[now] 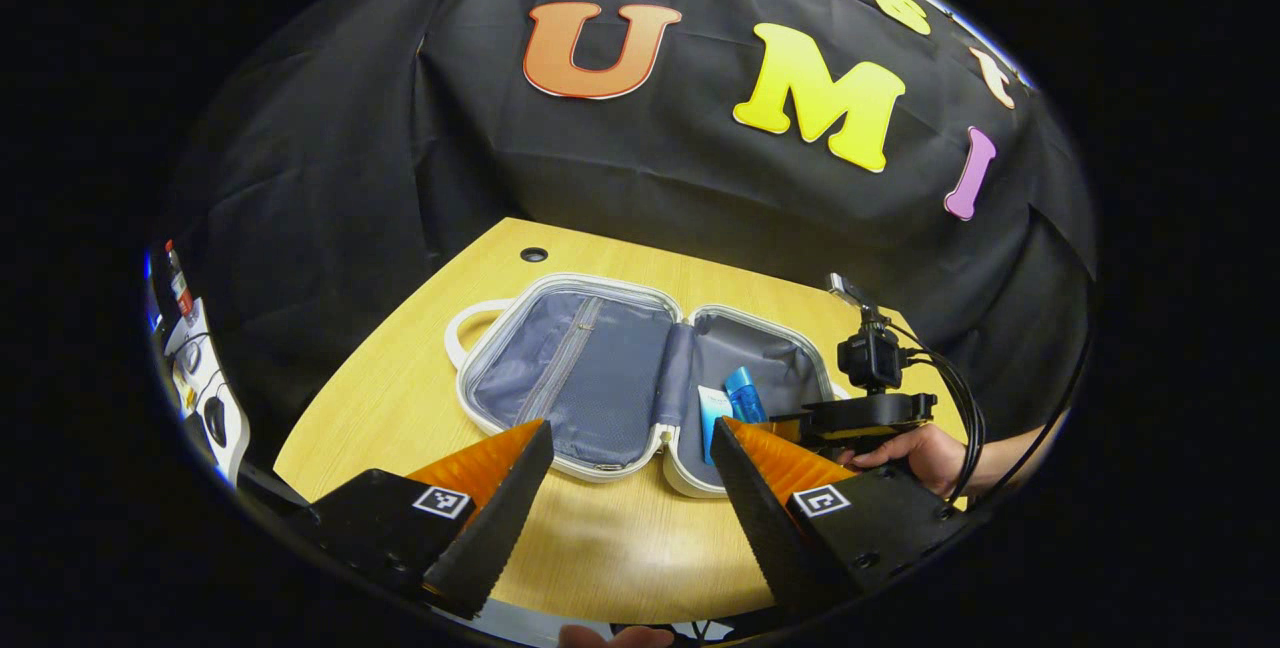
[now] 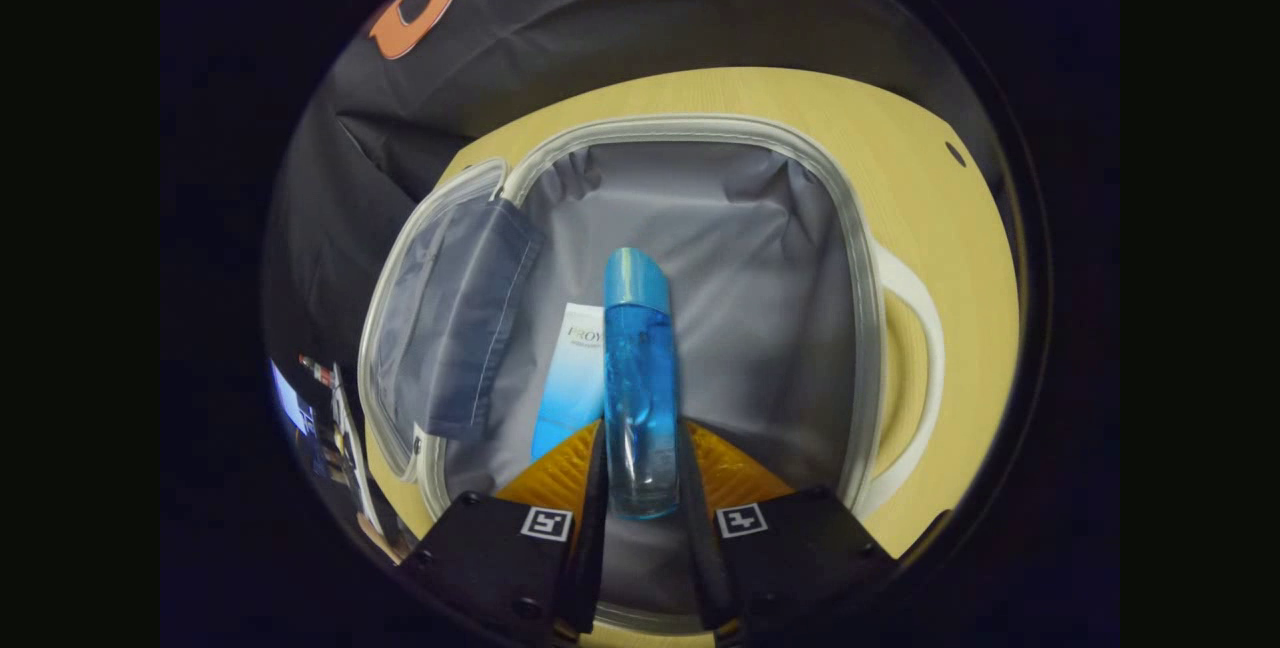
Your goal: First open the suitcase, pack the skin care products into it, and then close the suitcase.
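Right gripper view: the right gripper [image 2: 640,488] is clamped on the blue bottle [image 2: 638,368], both fingers pressing its lower body, and carries it lengthwise over the grey lining so it can, I'd judge, go down flat beside the white-and-blue tube [image 2: 572,378] already lying there. Left gripper view now: the left gripper [image 1: 628,468] hangs spread wide and empty at the near table [image 1: 400,368] edge, clear of the work. Beyond it the suitcase [image 1: 560,368] lies fully open, lid flat.
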The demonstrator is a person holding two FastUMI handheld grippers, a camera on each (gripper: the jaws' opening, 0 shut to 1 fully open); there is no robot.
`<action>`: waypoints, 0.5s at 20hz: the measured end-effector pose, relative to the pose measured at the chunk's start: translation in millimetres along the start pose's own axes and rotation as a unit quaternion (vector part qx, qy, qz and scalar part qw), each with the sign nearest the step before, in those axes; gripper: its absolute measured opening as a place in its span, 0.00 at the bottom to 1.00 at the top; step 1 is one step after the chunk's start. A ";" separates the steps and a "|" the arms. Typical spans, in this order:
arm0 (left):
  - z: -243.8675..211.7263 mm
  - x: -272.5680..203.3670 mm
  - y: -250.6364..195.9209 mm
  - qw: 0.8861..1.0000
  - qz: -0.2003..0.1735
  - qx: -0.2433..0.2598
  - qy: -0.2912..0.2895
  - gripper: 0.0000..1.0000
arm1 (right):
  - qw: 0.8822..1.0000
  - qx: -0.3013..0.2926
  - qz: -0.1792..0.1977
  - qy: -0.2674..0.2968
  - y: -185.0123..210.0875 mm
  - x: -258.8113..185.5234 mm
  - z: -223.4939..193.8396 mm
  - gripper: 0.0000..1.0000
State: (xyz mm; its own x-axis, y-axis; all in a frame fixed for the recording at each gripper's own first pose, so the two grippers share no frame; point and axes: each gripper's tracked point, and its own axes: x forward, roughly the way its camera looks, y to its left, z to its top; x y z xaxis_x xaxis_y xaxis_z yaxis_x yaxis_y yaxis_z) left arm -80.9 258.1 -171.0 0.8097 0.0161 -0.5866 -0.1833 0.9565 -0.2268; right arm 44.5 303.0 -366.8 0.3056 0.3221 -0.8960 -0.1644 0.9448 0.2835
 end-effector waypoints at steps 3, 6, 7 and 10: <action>3.8 2.1 7.6 1.000 0.003 0.003 -0.005 1.00 | 1.000 -0.012 -0.007 0.001 1.7 -2.8 -3.2 0.39; 8.1 2.4 12.7 1.000 -0.007 0.000 -0.016 1.00 | 1.000 -0.021 -0.003 -0.002 3.9 -16.0 -8.6 0.43; 9.7 2.5 15.1 1.000 -0.009 0.001 -0.022 1.00 | 1.000 -0.027 0.000 -0.008 3.7 -22.5 -9.3 0.52; 17.7 2.1 28.7 0.999 -0.025 0.006 -0.045 1.00 | 0.997 -0.062 -0.011 -0.048 -2.5 -48.7 -0.2 0.59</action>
State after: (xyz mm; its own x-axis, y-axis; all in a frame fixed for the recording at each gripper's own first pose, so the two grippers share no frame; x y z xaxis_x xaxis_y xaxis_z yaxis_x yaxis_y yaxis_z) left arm -74.6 290.8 -165.1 0.8648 -0.0062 -0.5021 -0.1349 0.9603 -0.2442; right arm 29.8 284.9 -324.0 0.3989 0.3105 -0.8629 -0.2683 0.9393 0.2140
